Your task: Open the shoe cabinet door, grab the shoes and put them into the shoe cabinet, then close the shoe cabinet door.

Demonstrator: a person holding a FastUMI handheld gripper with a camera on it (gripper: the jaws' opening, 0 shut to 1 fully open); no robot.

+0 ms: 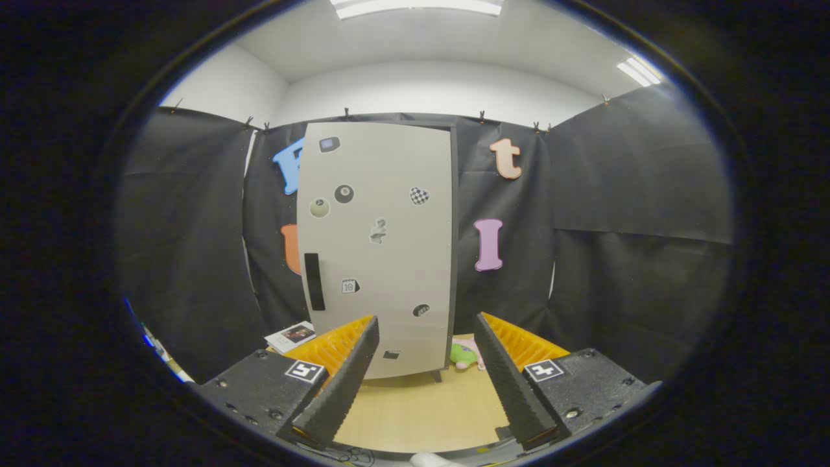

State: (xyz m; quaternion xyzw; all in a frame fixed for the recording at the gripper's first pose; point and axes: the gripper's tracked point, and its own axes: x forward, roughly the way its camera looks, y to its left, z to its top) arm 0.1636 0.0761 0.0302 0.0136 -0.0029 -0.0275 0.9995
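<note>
straight ahead of the gripper (426, 334), its fingers spread apart and empty, stood the shoe cabinet (379, 246), door shut. green shoes (464, 355) lay beside its foot. best hook the dark handle (314, 281) squarely, then swing outward slowly.

The claw (426, 318) hangs level with its two fingers spread wide apart, gripping nothing. It points at the shoe cabinet door (379, 246), its fingertips short of the door's lower part.
</note>
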